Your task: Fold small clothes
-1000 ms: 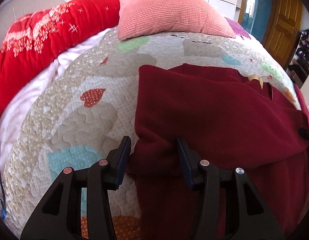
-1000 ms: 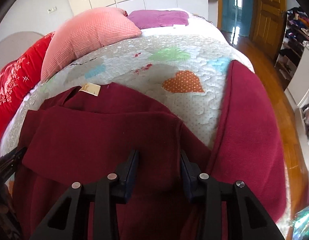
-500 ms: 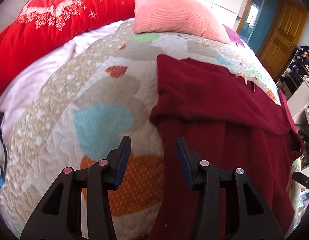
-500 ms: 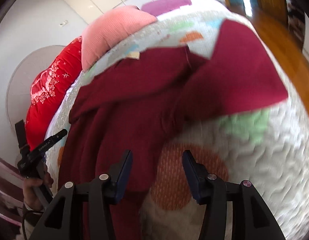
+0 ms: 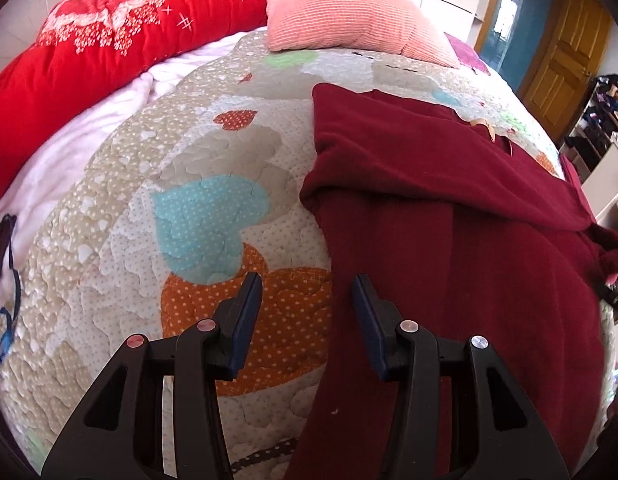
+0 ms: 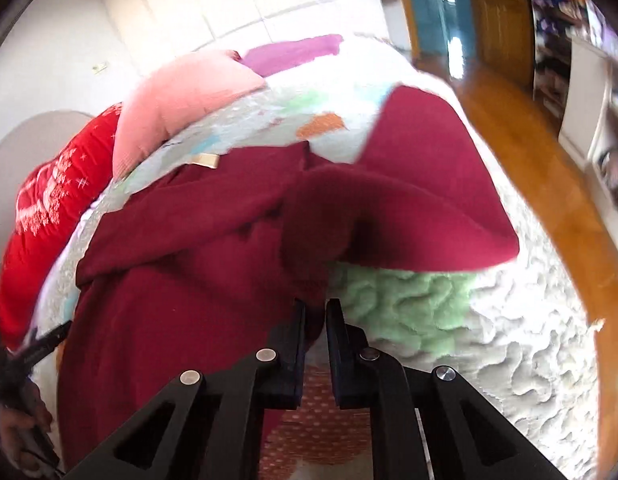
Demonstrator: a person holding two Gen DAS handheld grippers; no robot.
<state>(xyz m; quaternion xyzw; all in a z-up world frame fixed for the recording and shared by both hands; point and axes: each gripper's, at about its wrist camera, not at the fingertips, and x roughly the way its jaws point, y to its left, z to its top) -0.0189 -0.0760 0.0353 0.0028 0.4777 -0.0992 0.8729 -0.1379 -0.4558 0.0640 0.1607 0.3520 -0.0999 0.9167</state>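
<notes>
A dark red garment [image 5: 449, 240] lies on a quilted bed with coloured hearts [image 5: 197, 220]. Its left sleeve is folded across the chest. My left gripper [image 5: 307, 304] is open and empty, hovering over the garment's left side edge near the hem. In the right wrist view my right gripper [image 6: 315, 320] is shut on the right side edge of the garment [image 6: 189, 280] and lifts the cloth. The right sleeve [image 6: 429, 184] spreads out to the right. A tan neck label [image 6: 205, 160] shows at the collar.
A pink cushion [image 5: 349, 12] and a red bolster [image 5: 89, 48] lie at the head of the bed. A purple cloth [image 6: 293, 52] lies behind the cushion. The wooden floor [image 6: 521, 160], a door and shelves are to the right of the bed.
My left gripper let go of the folded sleeve and drew back toward the hem, staying open. My right gripper pulled back, moved to the garment's right edge and shut on it.
</notes>
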